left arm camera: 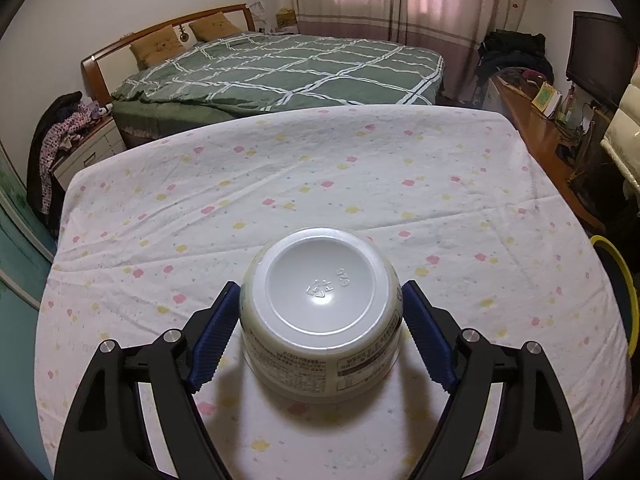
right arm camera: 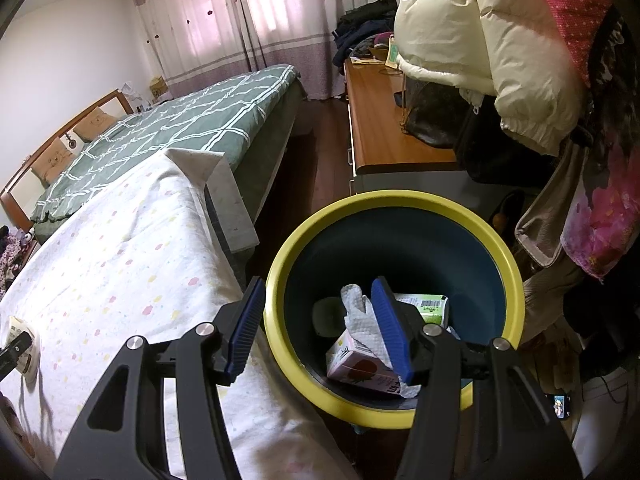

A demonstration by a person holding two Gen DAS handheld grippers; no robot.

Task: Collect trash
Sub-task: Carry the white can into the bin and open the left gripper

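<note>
The left tongs grip the upturned cup on the counter; next, carrying it to the bin beneath the open, empty right tongs.

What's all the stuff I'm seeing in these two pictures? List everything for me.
cup: one, white, upside down on the tablecloth, between the left gripper's fingers
tablecloth: one, white with pink and yellow spots, over the table
bin: one, yellow rim, dark inside, beside the table
crumpled tissue: one, white, in the bin
cartons: two, one pink, one green, in the bin
bed: one, green checked cover, behind the table
left gripper: black, blue pads, around the cup
right gripper: black, blue pads, empty, over the bin's rim
</note>
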